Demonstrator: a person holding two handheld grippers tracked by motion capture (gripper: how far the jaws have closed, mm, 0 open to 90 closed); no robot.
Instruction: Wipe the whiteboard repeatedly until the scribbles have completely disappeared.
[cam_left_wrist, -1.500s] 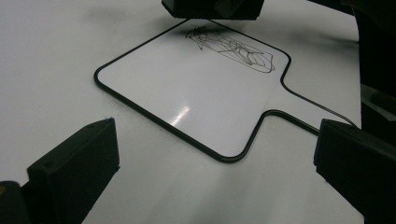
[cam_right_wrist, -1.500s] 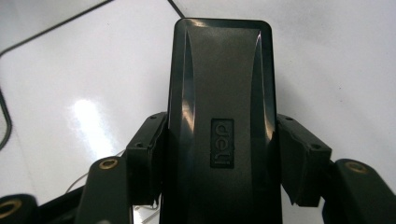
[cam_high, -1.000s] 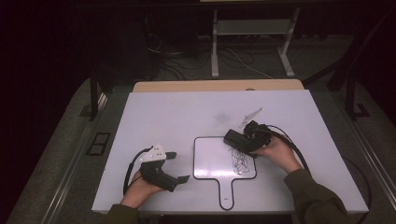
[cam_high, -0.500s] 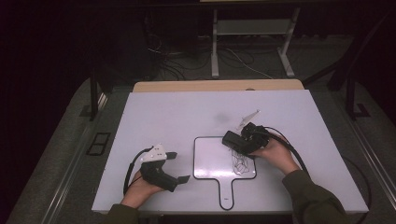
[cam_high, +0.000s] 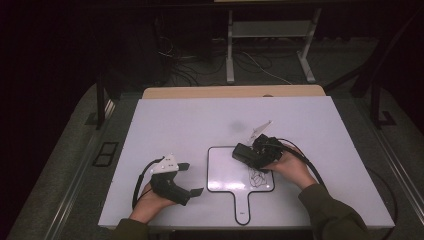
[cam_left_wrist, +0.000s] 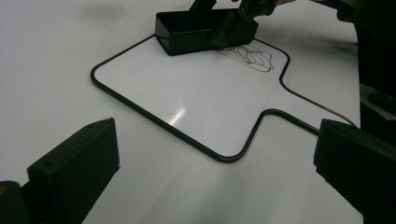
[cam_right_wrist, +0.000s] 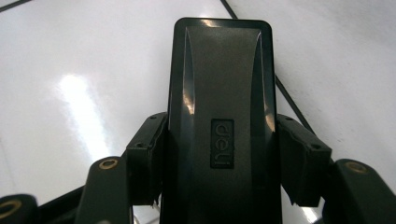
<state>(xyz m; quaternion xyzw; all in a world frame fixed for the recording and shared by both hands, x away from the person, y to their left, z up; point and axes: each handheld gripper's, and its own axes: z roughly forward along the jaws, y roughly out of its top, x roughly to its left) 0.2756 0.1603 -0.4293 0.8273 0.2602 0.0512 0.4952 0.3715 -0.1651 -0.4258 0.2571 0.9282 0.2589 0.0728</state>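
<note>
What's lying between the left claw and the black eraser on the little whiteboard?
Nothing but bare surface. In the left gripper view, a strip of white table and then the clean part of the whiteboard run from the open left claw to the eraser.

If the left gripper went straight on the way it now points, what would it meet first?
Probably the small whiteboard: the open left gripper looks along the table toward its near rim. Farther on sits the black eraser held by the right gripper. Depth is uncertain.

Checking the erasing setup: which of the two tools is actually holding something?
The right tool: its jaws are shut on the black eraser resting on the small whiteboard beside the scribble. The left tool sits open beside the board, holding nothing.
</note>
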